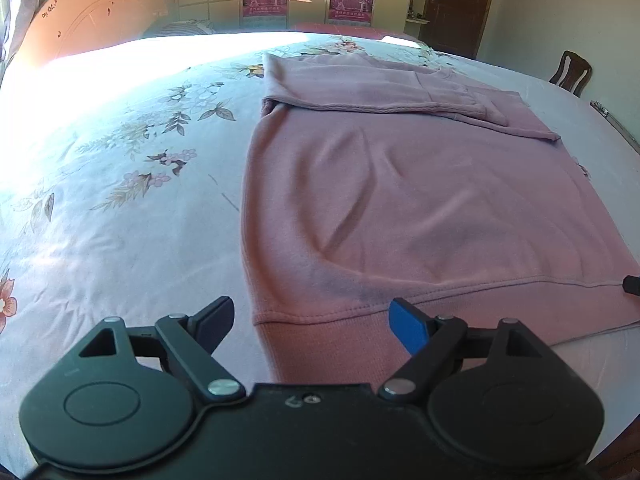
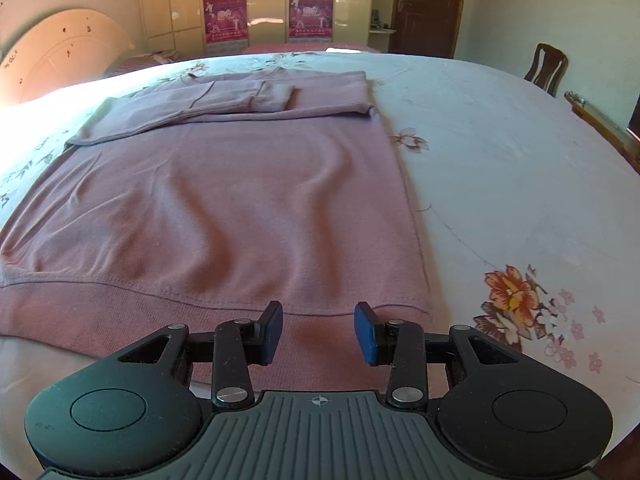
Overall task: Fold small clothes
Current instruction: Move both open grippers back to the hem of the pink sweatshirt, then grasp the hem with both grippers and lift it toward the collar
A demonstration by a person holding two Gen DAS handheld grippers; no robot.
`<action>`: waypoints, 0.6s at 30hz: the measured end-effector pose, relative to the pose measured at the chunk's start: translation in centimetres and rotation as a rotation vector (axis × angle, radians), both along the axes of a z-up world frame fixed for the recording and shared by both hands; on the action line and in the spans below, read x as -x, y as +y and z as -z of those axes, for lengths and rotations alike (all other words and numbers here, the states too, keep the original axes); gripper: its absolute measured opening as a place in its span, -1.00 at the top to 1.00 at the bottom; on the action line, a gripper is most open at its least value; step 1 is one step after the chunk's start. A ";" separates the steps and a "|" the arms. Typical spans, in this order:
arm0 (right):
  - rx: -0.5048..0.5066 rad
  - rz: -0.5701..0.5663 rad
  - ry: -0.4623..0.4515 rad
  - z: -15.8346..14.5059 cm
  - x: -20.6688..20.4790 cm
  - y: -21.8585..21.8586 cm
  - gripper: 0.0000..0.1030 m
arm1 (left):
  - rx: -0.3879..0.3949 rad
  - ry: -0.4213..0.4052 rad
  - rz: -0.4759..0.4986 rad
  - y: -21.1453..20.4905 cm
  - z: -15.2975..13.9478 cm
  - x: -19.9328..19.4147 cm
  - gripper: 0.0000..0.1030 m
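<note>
A pink sweatshirt (image 1: pixel 400 200) lies flat on the floral bedsheet, its sleeves folded across the far end, ribbed hem nearest me. It also shows in the right wrist view (image 2: pixel 224 208). My left gripper (image 1: pixel 312 326) is open, its jaws straddling the hem's near left corner, just above it. My right gripper (image 2: pixel 318 332) is open and empty, over the hem near its right corner. A dark tip of the right gripper (image 1: pixel 632 285) shows at the left wrist view's right edge.
The bed (image 2: pixel 500 168) with pale floral sheet extends around the sweatshirt. A round wooden board (image 1: pixel 92 20) leans at the far left. Wardrobes with posters (image 2: pixel 268 12), a door (image 2: pixel 428 8) and a wooden chair (image 2: pixel 546 66) stand beyond.
</note>
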State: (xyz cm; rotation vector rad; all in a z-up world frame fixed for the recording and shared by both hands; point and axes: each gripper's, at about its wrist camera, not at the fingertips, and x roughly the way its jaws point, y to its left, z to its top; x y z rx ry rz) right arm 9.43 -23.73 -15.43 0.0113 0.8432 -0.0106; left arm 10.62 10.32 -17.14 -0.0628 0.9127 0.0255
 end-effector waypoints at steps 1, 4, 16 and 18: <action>0.002 0.019 0.004 0.0 -0.1 -0.7 0.24 | 0.020 0.013 -0.011 0.6 0.2 -0.1 -0.60; 0.011 0.064 0.009 0.1 -0.5 -2.7 0.13 | 0.103 0.061 -0.038 2.2 1.0 -0.3 -0.49; -0.104 0.093 0.087 1.0 -1.1 -6.5 0.00 | 0.200 0.088 -0.026 2.3 2.1 -0.6 0.05; -0.127 0.074 0.104 0.9 -1.3 -6.5 0.16 | 0.224 0.105 -0.003 2.0 2.1 -0.9 0.37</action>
